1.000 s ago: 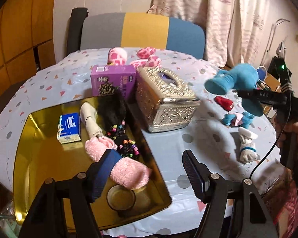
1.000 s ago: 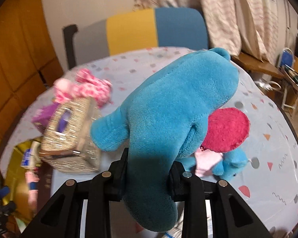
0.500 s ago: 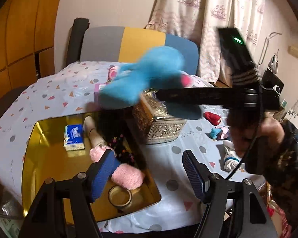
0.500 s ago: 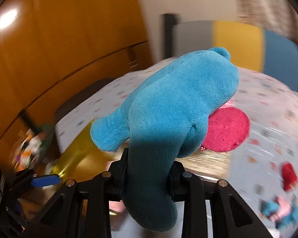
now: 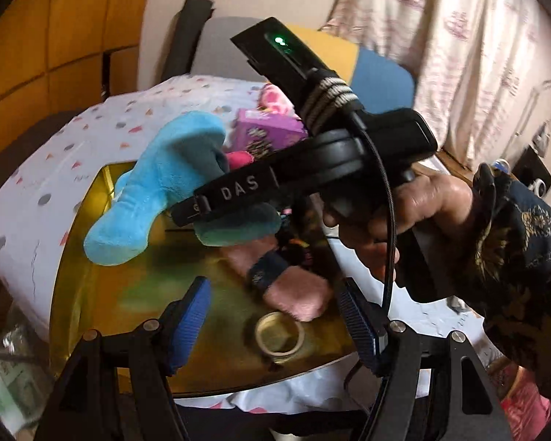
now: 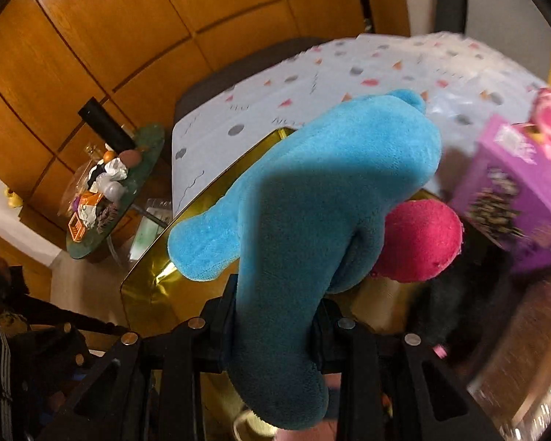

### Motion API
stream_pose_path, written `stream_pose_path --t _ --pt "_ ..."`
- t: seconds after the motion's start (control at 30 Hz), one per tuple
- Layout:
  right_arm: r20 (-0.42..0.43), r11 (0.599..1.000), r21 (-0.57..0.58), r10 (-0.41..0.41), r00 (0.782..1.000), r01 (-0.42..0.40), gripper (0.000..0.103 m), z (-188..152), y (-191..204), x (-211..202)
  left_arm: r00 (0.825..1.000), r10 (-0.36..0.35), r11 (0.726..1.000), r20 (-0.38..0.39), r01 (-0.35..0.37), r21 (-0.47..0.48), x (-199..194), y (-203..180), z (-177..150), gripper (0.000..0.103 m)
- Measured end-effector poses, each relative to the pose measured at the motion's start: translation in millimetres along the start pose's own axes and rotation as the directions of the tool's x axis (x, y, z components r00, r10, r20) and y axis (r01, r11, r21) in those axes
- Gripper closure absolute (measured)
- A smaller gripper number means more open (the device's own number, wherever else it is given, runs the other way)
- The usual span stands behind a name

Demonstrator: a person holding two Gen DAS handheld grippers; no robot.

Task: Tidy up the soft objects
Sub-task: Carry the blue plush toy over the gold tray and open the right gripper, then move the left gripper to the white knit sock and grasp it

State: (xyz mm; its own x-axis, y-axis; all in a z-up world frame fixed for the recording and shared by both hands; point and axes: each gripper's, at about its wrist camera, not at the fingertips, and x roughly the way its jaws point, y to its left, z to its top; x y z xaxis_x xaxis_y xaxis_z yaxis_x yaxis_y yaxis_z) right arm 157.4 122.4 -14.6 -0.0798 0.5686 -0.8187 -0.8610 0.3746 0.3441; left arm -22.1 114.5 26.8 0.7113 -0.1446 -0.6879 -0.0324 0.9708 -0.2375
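1. While we carry it clear of any surface, the blue plush toy hangs above the gold tray, nearer the tray's far left corner, pinched at its lower body by our right gripper, whose fingers are clamped on the plush.
2. A round red patch on the toy faces the purple box that stands just beyond the tray's far edge.
3. Our left gripper waits at the tray's near edge with its blue-padded fingers apart and nothing between them.
4. To place the toy well, we judge it best to lower it over the bare gold patch on the tray's left half, let the floppy end touch down first, then part the fingers only once the body rests, so it does not roll over the rim.
5. We should keep it off the pink fluffy roll with its dark band, the tape ring near the near edge, and the dark beaded clutter toward the right side.
6. The tray sits at the counter's near left corner, on a white cloth dotted with coloured triangles and grey spots.
7. Beyond the counter's far edge stands a chair in grey, yellow and blue; wood panelling lines the left wall, patterned curtains the right.
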Motion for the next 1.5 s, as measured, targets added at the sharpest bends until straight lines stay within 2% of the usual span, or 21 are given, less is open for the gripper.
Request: stream_pose_path --t 0.13,0.23,0.3,0.37,0.4,0.67,0.9,1.07,1.2,1.37,1.5 --pt "-0.041 1.000 0.005 0.013 0.999 -0.013 0.068 7 3 27 0.999 0.031 0.998 -0.029 -0.032 -0.051 11 16 -3 0.032" --pt "-0.027 0.997 0.064 0.040 0.999 -0.039 0.063 8 -5 33 0.998 0.050 0.996 -0.042 -0.053 -0.076 14 25 -5 0.032" --pt "0.011 0.993 0.099 0.058 0.998 -0.059 0.053 7 -11 23 0.998 0.056 0.994 -0.043 -0.059 -0.089 15 30 -6 0.032" --pt "0.045 0.993 0.106 0.052 0.998 -0.057 0.027 3 -12 10 0.997 0.059 0.993 -0.041 -0.062 -0.098 16 32 -7 0.032" --pt "0.061 0.992 0.113 0.044 0.997 -0.051 0.024 2 -13 3 0.998 0.056 0.993 -0.037 -0.059 -0.100 15 32 -7 0.032" --pt "0.174 0.979 0.204 -0.036 0.984 0.000 0.022 -29 -25 -48 0.999 0.032 0.998 -0.030 -0.033 -0.055 12 15 -4 0.031" --pt "0.222 0.960 0.247 -0.188 0.957 0.131 0.022 -75 -20 -89 0.999 0.041 0.999 -0.027 -0.042 -0.024 14 6 0 0.032" --pt "0.257 0.926 0.313 -0.296 0.920 0.210 0.022 -116 -20 -118 0.999 0.042 0.999 -0.010 -0.042 0.013 12 -4 2 0.031" --pt "0.265 0.885 0.390 -0.374 0.889 0.256 0.022 -148 -27 -136 0.999 0.039 0.998 0.005 -0.039 0.039 9 -12 7 0.029" --pt "0.248 0.818 0.494 -0.459 0.853 0.296 0.022 -188 -44 -158 0.999 0.032 0.996 0.019 -0.034 0.077 8 -24 11 0.029" --pt "0.237 0.758 0.563 -0.529 0.815 0.328 0.022 -214 -57 -180 1.000 0.022 0.994 0.022 -0.024 0.107 11 -34 14 0.029"
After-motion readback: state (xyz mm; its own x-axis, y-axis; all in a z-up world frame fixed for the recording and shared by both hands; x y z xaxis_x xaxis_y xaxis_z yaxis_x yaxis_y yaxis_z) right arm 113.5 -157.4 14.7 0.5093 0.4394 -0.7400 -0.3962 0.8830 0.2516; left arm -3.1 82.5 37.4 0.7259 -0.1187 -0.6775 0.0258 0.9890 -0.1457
